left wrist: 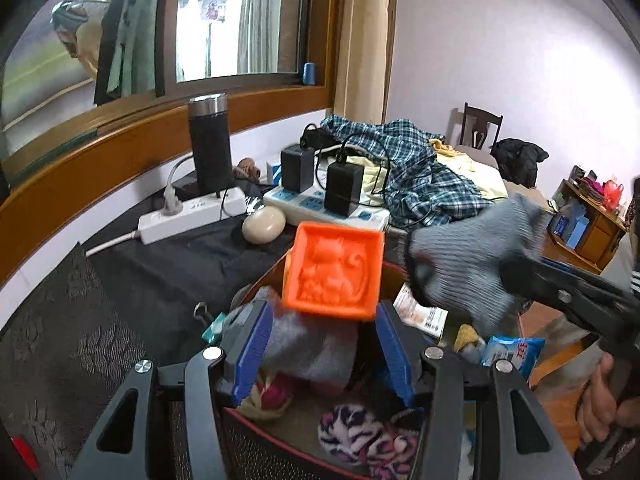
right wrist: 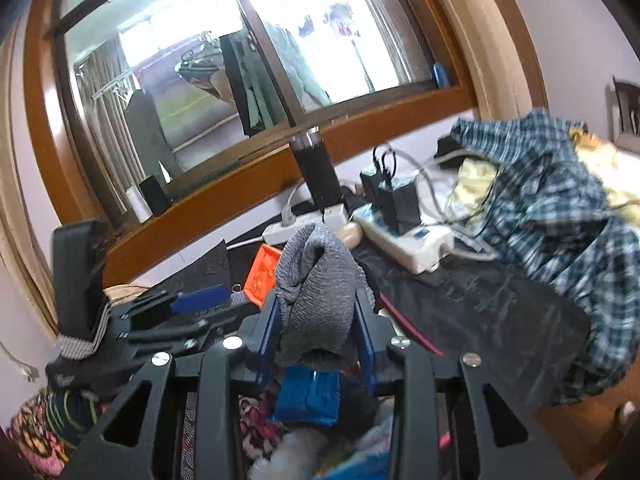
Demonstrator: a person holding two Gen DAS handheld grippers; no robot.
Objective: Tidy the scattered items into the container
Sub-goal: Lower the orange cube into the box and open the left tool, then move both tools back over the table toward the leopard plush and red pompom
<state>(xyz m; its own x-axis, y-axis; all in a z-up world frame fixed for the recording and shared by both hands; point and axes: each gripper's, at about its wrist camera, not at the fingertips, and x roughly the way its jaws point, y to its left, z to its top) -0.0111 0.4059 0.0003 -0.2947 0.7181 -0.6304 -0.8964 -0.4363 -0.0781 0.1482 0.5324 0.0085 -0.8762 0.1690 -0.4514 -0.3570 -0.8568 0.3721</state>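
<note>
My left gripper (left wrist: 326,320) is shut on the lower edge of an orange square mould (left wrist: 332,272) with a relief figure, held upright above the container. The container is a dark mesh basket with a red rim (left wrist: 256,416), and several socks and a blue tissue pack (left wrist: 512,350) lie in it. My right gripper (right wrist: 320,320) is shut on a bunched grey sock (right wrist: 316,292), which hangs over the basket to the right of the mould. In the left wrist view the sock (left wrist: 476,256) hides the right gripper's fingertips. The mould (right wrist: 262,276) shows to the left of the sock in the right wrist view.
Beyond the basket, a black cloth covers the table, which holds two white power strips (left wrist: 192,216) (left wrist: 320,204) with black adapters, a black flask (left wrist: 210,148) and a beige egg-shaped object (left wrist: 264,224). A plaid shirt (left wrist: 420,168) is heaped at the right. A person's hand (left wrist: 600,400) holds the right gripper.
</note>
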